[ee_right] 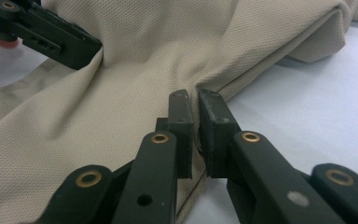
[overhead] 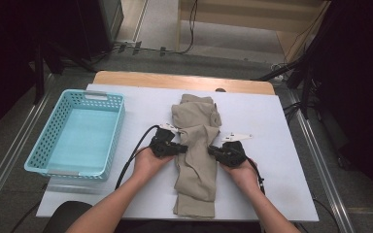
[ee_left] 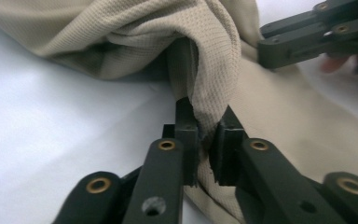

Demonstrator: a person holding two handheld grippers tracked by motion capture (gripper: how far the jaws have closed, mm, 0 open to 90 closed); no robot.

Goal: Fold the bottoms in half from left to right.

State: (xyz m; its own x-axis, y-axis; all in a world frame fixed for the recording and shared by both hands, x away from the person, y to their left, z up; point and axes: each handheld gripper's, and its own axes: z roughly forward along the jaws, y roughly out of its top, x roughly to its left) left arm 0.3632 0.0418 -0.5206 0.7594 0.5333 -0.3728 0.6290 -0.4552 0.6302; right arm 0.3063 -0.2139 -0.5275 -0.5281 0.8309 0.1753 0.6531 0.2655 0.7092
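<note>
We clamp both grippers — left gripper (overhead: 182,148), right gripper (overhead: 212,150) — on opposite edges of the beige garment (overhead: 196,145) lying mid-table (overhead: 272,126); fingers closed on fabric. We should lift evenly, keeping both pinches deep.

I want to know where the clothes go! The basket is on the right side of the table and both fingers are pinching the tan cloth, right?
Not quite. The basket sits on the left side of the table, as the high view shows. The rest holds: the left gripper and the right gripper each pinch the tan cloth.
</note>
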